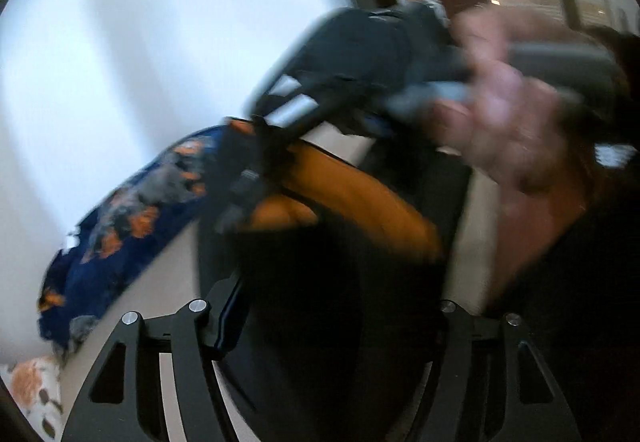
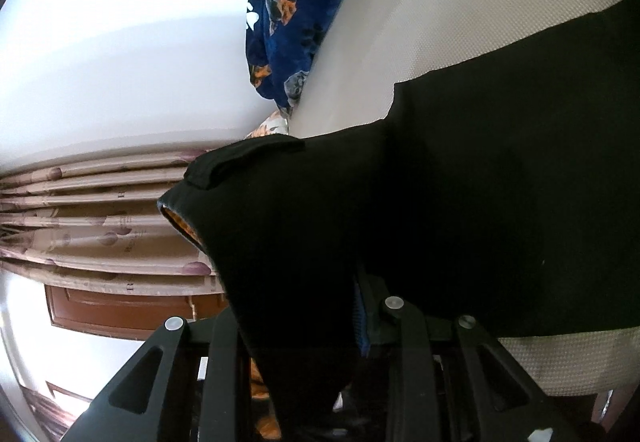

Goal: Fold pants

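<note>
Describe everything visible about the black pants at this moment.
The black pants are soft, matte fabric with an orange lining showing at an opening. They are partly lifted off the pale bed surface, draped between the right gripper and the left gripper, both seemingly clamped on fabric. One flat section lies on the bed.

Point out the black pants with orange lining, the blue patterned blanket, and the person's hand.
Black pants with orange lining (image 2: 460,182): right wrist view, flat black outer cloth.
Blue patterned blanket (image 2: 296,2): right wrist view, its printed middle.
Person's hand (image 1: 508,110): left wrist view, blurred knuckles.
</note>
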The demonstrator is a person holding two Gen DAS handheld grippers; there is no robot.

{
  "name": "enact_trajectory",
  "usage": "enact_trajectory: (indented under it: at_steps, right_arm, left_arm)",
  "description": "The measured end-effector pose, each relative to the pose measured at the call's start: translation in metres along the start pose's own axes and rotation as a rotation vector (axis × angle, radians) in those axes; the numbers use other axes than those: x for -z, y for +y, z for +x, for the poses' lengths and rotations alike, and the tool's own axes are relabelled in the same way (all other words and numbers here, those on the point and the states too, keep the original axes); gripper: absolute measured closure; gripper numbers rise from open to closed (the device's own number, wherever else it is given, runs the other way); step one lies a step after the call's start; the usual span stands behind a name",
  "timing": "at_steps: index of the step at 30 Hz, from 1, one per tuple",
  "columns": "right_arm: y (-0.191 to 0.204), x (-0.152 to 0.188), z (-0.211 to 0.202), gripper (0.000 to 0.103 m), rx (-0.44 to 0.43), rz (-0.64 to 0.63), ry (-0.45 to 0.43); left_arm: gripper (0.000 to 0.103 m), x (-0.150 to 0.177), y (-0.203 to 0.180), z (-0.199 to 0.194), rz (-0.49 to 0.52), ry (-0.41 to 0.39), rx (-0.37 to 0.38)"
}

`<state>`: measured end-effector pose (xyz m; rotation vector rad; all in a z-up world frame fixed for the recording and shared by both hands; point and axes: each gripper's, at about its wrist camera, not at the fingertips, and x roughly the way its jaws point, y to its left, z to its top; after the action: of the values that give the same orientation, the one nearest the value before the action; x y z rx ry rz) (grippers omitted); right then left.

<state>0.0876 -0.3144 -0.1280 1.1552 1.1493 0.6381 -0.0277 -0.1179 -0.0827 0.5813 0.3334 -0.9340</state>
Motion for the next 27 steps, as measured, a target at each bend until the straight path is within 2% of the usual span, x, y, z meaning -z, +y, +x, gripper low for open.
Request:
enact_trajectory:
  at_steps: [3, 5, 10, 12, 16, 21, 24, 27]
  right_arm:
    - [-0.009, -0.007, -0.006, 0.078, -0.007, 0.043, -0.029]
    - [-0.012, -0.009, -0.009, 0.078, -0.008, 0.053, -0.038]
    - [-0.013, -0.010, -0.010, 0.078, -0.011, 0.042, -0.030]
    - [-0.013, -0.011, -0.011, 0.078, -0.004, 0.022, -0.016]
    - [-0.015, -0.017, -0.020, 0.078, 0.008, -0.021, 0.006]
    - [-0.018, -0.023, -0.050, 0.078, 0.038, -0.078, -0.030]
    - [-0.027, -0.025, -0.075, 0.078, 0.058, -0.093, -0.064]
    - [-0.040, -0.029, -0.103, 0.078, 0.091, -0.097, -0.110]
  left_arm:
    - [0.038, 0.005, -0.015, -0.013, 0.032, -0.078, 0.032]
    - [0.037, 0.007, -0.014, -0.020, 0.007, -0.117, 0.038]
    - [0.036, 0.012, 0.005, -0.024, -0.096, -0.092, 0.029]
    - [0.023, 0.012, 0.014, -0.030, -0.151, -0.100, 0.024]
    - [0.015, 0.012, 0.029, -0.046, -0.245, -0.141, 0.009]
    - [0.004, 0.012, 0.055, -0.055, -0.367, -0.177, -0.017]
    - [0.003, 0.013, 0.065, -0.048, -0.384, -0.146, -0.022]
    - [0.003, 0.013, 0.060, -0.042, -0.358, -0.110, -0.020]
